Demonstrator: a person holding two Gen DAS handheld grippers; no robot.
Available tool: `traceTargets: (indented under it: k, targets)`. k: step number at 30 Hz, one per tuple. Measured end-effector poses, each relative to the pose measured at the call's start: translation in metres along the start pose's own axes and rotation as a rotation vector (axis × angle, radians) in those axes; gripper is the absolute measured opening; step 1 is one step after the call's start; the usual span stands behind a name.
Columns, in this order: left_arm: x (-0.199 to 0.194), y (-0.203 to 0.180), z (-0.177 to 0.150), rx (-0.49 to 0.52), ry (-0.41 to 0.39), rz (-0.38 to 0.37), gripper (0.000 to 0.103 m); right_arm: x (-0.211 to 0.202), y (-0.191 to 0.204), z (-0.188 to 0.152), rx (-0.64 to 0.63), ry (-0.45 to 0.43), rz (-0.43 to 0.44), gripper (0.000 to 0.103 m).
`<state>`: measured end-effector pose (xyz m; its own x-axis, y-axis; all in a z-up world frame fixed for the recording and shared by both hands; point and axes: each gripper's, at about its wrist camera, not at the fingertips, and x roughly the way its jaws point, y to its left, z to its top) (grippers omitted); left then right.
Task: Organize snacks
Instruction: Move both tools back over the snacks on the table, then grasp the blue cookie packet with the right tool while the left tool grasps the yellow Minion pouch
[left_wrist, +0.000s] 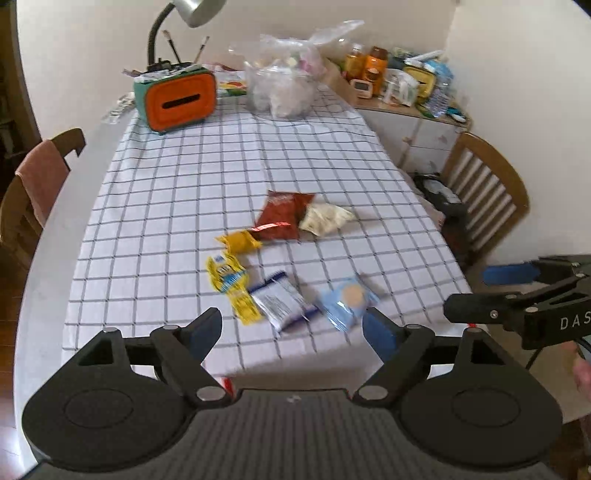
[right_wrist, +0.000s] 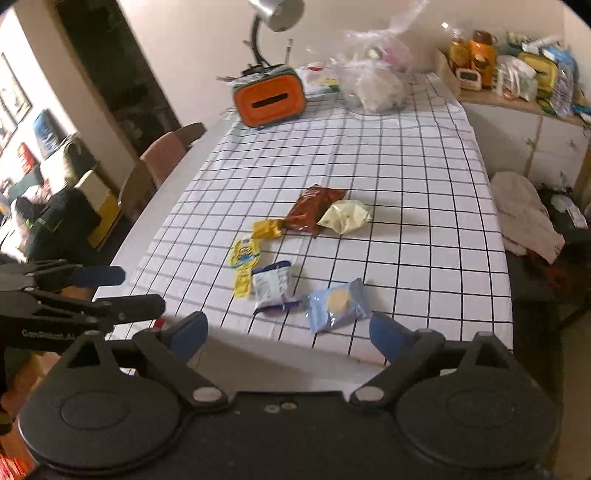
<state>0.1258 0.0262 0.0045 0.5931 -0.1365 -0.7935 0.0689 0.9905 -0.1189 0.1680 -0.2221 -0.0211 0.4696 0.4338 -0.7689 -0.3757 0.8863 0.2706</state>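
Note:
Several snack packets lie loose on the checked tablecloth: a red-brown bag, a cream bag, a small orange-yellow packet, a yellow packet, a white and blue packet and a light blue packet. My left gripper is open and empty at the near table edge, just short of the white and blue packet. My right gripper is open and empty, just short of the light blue packet.
An orange and teal box under a desk lamp and a clear plastic bag stand at the far end. Wooden chairs stand at both sides. A cluttered cabinet stands at the back right.

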Motion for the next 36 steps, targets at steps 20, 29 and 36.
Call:
traceTargets:
  k: [20, 29, 36]
  targets:
    - [0.158, 0.068, 0.061, -0.126, 0.254, 0.122, 0.083, 0.149, -0.068, 0.027, 0.577, 0.257, -0.207, 0.084]
    - [0.205, 0.080, 0.051, -0.167, 0.316, 0.156, 0.082, 0.172, -0.074, 0.015, 0.669, 0.279, -0.280, 0.079]
    - [0.225, 0.088, 0.051, -0.222, 0.348, 0.141, 0.072, 0.185, -0.071, 0.021, 0.662, 0.287, -0.330, 0.077]
